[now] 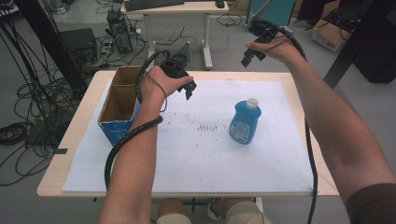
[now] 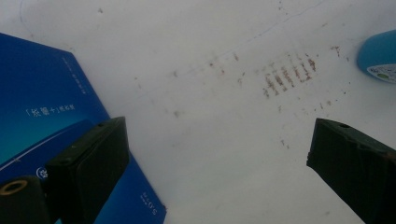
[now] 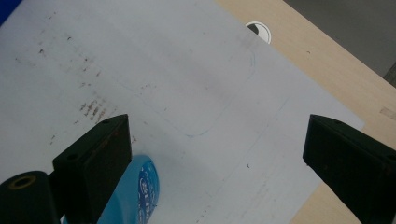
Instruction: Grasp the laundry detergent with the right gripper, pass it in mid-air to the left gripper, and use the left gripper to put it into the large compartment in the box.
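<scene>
The wooden table fills the middle of the high view, and a white sheet covers most of its top, marked with brown scuffs near the centre. An open cardboard box with blue sides stands at the sheet's left edge, its mouth facing up and nothing visible inside. Right of centre, a blue bottle with a white cap stands upright, well apart from the box.

The left gripper hangs above the sheet just right of the box, jaws spread wide with nothing between them. The right gripper is raised near the upper right of the frame, beyond the bottle, its jaws also spread and empty (in the right gripper view the bottle sits low at the lower left, partly behind one jaw).

The step in hand looks like a reach for the bottle, probably to carry it to the box. To do it well, the right gripper should drop until the bottle's body lies squarely between the jaws, approach level, and close across the narrower faces below the cap. A high or off-centre pinch could tip the bottle over.
</scene>
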{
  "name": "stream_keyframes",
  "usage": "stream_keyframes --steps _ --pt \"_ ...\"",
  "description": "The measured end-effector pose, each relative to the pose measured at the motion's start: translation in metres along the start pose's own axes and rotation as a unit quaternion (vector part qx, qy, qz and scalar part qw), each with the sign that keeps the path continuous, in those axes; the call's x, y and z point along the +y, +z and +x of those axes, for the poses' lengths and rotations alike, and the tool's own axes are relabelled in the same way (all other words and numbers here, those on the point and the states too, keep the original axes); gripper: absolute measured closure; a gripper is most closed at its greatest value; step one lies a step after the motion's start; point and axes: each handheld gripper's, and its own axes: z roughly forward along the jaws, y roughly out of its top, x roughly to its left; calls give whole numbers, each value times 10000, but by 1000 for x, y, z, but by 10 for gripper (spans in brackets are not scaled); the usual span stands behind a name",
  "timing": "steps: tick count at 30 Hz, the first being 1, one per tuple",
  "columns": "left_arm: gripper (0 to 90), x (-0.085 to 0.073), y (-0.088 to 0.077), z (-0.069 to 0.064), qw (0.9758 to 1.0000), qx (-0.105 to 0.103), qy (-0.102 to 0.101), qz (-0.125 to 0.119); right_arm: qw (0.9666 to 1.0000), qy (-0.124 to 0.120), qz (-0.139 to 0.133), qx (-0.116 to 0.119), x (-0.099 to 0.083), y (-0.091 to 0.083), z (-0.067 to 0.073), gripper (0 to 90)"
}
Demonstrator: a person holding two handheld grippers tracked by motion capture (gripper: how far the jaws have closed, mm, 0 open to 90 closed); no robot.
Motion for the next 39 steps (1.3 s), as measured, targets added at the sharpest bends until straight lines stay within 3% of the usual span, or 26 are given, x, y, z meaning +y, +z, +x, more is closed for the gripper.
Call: stream_keyframes --steps 5,17,18,23,31,32,39 --pt "58 -1 -1 0 10000 3 16 -8 9998 -170 -91 42 -10 -6 1 73" --pt "56 -8 -4 -3 9999 -2 79 -70 9975 -421 -524 199 -66 -33 -11 63" --pt "56 -9 -5 -3 9999 -1 94 -74 9969 -455 -593 240 -80 -36 -12 63" --pt "56 -10 -5 -7 9998 2 172 -83 9952 -499 -788 311 -113 -41 -12 60" --pt "56 -9 -4 -10 9996 -47 265 -117 9903 -663 -1118 486 -156 -41 2 51" --pt "56 -9 -2 -10 9995 -64 282 -110 9882 -683 -1258 550 -169 -39 6 45" --pt "56 -10 -2 -9 9993 -90 351 -119 9847 -717 -1479 575 -200 -25 17 41"
